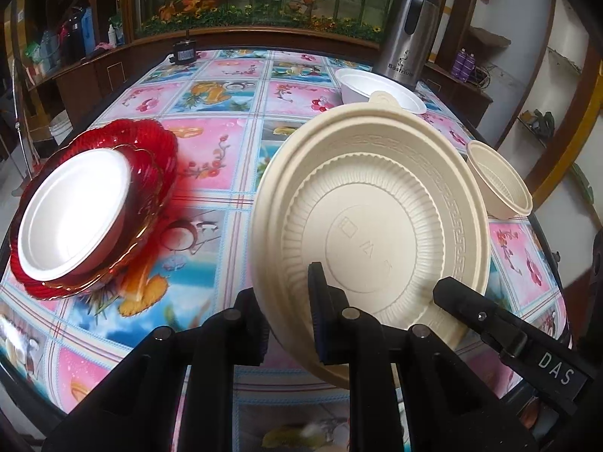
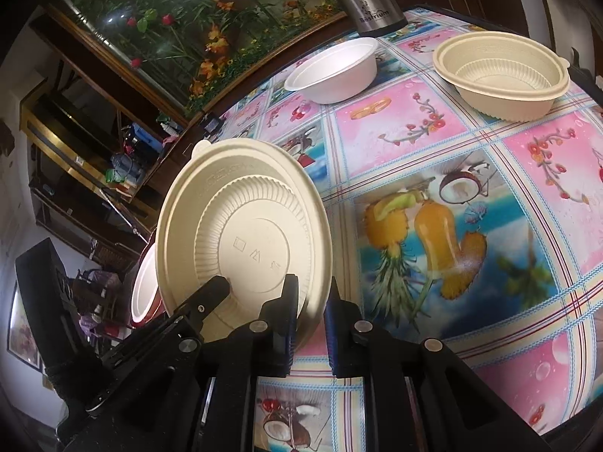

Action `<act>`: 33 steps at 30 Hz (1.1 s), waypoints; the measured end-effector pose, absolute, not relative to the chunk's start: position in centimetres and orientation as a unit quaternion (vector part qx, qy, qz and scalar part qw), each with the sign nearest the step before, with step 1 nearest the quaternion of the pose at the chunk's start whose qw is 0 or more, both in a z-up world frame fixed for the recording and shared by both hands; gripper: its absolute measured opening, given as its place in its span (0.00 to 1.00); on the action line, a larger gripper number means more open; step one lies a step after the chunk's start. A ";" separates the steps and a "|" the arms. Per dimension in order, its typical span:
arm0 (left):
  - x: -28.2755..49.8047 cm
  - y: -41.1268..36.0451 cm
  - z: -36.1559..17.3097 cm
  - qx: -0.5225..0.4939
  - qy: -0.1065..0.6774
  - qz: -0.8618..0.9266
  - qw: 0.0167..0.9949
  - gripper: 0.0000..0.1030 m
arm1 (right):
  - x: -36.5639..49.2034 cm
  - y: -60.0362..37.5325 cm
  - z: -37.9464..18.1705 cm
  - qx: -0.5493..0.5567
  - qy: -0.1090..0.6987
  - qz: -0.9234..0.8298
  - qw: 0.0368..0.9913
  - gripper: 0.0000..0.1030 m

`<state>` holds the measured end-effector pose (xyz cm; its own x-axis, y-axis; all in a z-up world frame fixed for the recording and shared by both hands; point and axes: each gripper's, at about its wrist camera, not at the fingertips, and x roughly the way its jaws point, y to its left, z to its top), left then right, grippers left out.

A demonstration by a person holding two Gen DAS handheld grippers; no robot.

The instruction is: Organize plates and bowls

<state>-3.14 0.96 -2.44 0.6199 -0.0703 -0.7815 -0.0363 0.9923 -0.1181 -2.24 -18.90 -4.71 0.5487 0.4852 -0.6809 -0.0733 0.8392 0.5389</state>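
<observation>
I am gripping the cream lid (image 1: 371,218) by its rim with both grippers, left gripper (image 1: 290,324) and right gripper (image 2: 312,324) clamping it, tilted above the table (image 2: 471,173). A white bowl (image 1: 71,207) is sitting in the red plates (image 1: 150,150) at the left edge; a cream bowl (image 2: 501,71) is resting near the far right corner.

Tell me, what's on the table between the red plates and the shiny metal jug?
Nothing stands there. In the left wrist view, only bare flowery tablecloth stretches from the red plates to the metal jug; the nearest white bowl sits beside the jug.
</observation>
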 end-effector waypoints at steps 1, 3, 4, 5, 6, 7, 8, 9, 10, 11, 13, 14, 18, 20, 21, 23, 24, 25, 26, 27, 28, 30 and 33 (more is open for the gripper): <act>-3.3 1.2 -2.4 -0.061 0.434 -0.008 0.899 0.15 | -2.3 -18.7 -4.6 0.228 0.445 0.166 0.850 0.12; -3.5 1.6 -2.3 -0.062 0.432 -0.004 0.900 0.15 | -2.3 -18.2 -4.5 0.221 0.444 0.171 0.851 0.13; -3.6 1.7 -2.4 -0.063 0.432 -0.003 0.900 0.15 | -2.4 -18.0 -4.5 0.219 0.445 0.174 0.851 0.12; -3.7 2.0 -2.4 -0.063 0.432 -0.001 0.900 0.15 | -2.4 -17.8 -4.5 0.217 0.446 0.176 0.850 0.12; -3.7 2.2 -2.4 -0.063 0.431 0.002 0.900 0.15 | -2.4 -17.5 -4.5 0.214 0.447 0.180 0.850 0.12; -3.8 2.4 -2.4 -0.064 0.431 0.004 0.900 0.15 | -2.5 -17.2 -4.5 0.212 0.448 0.182 0.849 0.12; -3.9 2.7 -2.4 -0.065 0.430 0.006 0.900 0.15 | -2.5 -16.9 -4.5 0.210 0.449 0.185 0.849 0.13; -4.0 2.9 -2.4 -0.065 0.429 0.008 0.901 0.15 | -2.5 -16.6 -4.5 0.208 0.449 0.187 0.848 0.13; -4.1 3.1 -2.4 -0.065 0.428 0.010 0.901 0.15 | -2.5 -16.6 -4.4 0.207 0.450 0.189 0.848 0.13; -4.2 3.3 -2.4 -0.067 0.428 0.012 0.901 0.15 | -2.4 -16.3 -4.4 0.203 0.450 0.192 0.848 0.13; -4.3 3.6 -2.4 -0.068 0.428 0.014 0.901 0.16 | -2.5 -15.9 -4.3 0.199 0.450 0.195 0.848 0.13; -4.3 3.8 -2.4 -0.069 0.428 0.015 0.901 0.16 | -2.5 -15.7 -4.3 0.198 0.452 0.197 0.847 0.13; -4.6 4.4 -2.5 -0.071 0.426 0.019 0.902 0.16 | -2.2 -15.0 -4.4 0.192 0.453 0.203 0.846 0.13; -4.7 4.7 -2.5 -0.074 0.427 0.021 0.901 0.16 | -2.1 -14.7 -4.4 0.190 0.454 0.206 0.846 0.13; -4.8 4.9 -2.5 -0.074 0.427 0.023 0.901 0.16 | -2.1 -14.5 -4.4 0.188 0.455 0.208 0.845 0.13; -4.9 5.2 -2.4 -0.076 0.425 0.026 0.901 0.16 | -2.2 -14.2 -4.3 0.187 0.456 0.211 0.844 0.13; -4.9 5.4 -2.4 -0.077 0.425 0.027 0.902 0.16 | -2.3 -14.0 -4.3 0.185 0.456 0.213 0.844 0.13; -5.0 5.6 -2.3 -0.077 0.423 0.029 0.902 0.16 | -2.3 -13.8 -4.2 0.182 0.456 0.215 0.844 0.13; -5.0 5.8 -2.2 -0.077 0.421 0.031 0.903 0.16 | -2.3 -13.7 -4.1 0.181 0.456 0.216 0.844 0.13; -5.1 5.9 -2.2 -0.078 0.421 0.032 0.903 0.16 | -2.3 -13.5 -4.1 0.180 0.455 0.218 0.844 0.13; -5.1 6.1 -2.2 -0.080 0.421 0.034 0.903 0.16 | -2.4 -13.3 -4.0 0.179 0.455 0.220 0.844 0.13; -5.2 6.4 -2.0 -0.081 0.420 0.035 0.903 0.16 | -2.3 -13.0 -4.0 0.177 0.454 0.223 0.844 0.13; -5.2 6.8 -1.7 -0.084 0.416 0.040 0.904 0.16 | -2.3 -12.5 -3.7 0.174 0.453 0.227 0.844 0.13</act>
<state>-5.23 6.84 -1.71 0.6501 0.0025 -0.7599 -0.1425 0.9827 -0.1186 -2.35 -12.49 -3.75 0.4864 0.5412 -0.6859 -0.2268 0.8363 0.4991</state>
